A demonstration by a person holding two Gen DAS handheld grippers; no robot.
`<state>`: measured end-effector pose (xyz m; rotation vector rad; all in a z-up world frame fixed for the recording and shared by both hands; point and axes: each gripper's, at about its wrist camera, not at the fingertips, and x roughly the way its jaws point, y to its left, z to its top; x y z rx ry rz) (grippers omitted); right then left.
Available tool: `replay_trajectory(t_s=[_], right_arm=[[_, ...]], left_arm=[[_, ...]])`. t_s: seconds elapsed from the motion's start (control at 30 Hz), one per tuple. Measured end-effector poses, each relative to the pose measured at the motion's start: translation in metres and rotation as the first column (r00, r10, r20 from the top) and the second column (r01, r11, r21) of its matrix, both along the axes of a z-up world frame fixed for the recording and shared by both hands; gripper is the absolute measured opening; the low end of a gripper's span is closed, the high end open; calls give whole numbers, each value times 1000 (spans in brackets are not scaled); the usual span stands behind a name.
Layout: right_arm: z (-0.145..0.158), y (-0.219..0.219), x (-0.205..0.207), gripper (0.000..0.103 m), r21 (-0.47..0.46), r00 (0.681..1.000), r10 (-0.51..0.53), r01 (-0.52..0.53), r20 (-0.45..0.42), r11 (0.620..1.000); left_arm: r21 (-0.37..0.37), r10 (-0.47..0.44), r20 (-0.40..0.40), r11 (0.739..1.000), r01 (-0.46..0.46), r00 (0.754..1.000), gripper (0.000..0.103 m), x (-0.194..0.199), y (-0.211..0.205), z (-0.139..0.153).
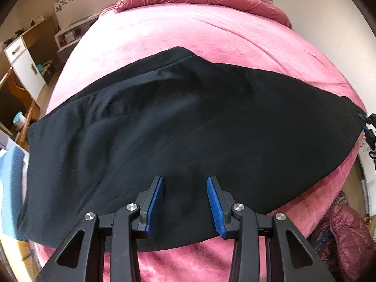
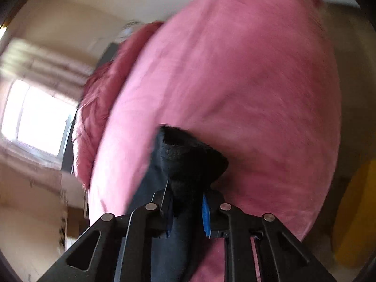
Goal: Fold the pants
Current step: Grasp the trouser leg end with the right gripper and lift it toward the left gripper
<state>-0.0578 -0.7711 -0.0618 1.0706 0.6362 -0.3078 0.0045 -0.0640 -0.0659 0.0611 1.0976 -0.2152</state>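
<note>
1. Black soft-fabric pants [image 1: 183,127] lie flat across the bed's pink plush blanket [image 1: 211,35], long axis running left to right, near the bed's near edge.
2. Left gripper [image 1: 185,183] hangs over the pants' near edge, about mid-length, pitched steeply down. Blue-padded fingers [image 1: 215,202] stand apart; nothing pinched, cloth lies beneath the gap.
3. Right gripper [image 2: 185,209] is at the pants' far-right end. Its fingers are closed on a bunched dark end of the garment [image 2: 190,157], cloth standing up ahead of the tips. View blurred; waistband or cuff not distinguishable.
4. Key relation: the held end lies at the right extreme of the long axis; the free end is far left. Judgement: a lengthwise fold would carry the right end leftward over the body, the left gripper being nearer the fold line.
5. Right gripper is rolled, scene tilted in its view.
</note>
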Motion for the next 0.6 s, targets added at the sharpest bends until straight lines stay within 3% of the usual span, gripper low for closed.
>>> replay_trajectory(t_s=[0.17,0.3,0.43,0.6], right_arm=[[63,44,20,19,-134,977,201,-191,65,972],[98,108,43,19,-213,914,395,-370,89,904],[106,184,64,19,-239,818,570,-540,78,807],[91,276,78,19,-241,684,730,-707,9,665]], left_arm=[[-51,-22,5,998,22,1000,39,7,-4,0],[-124,-41,4,991,41,999,39,11,-7,4],[-175,-51,3,983,51,999,39,14,-7,7],[-263,-38,-24,964,31,999,39,16,-2,7]])
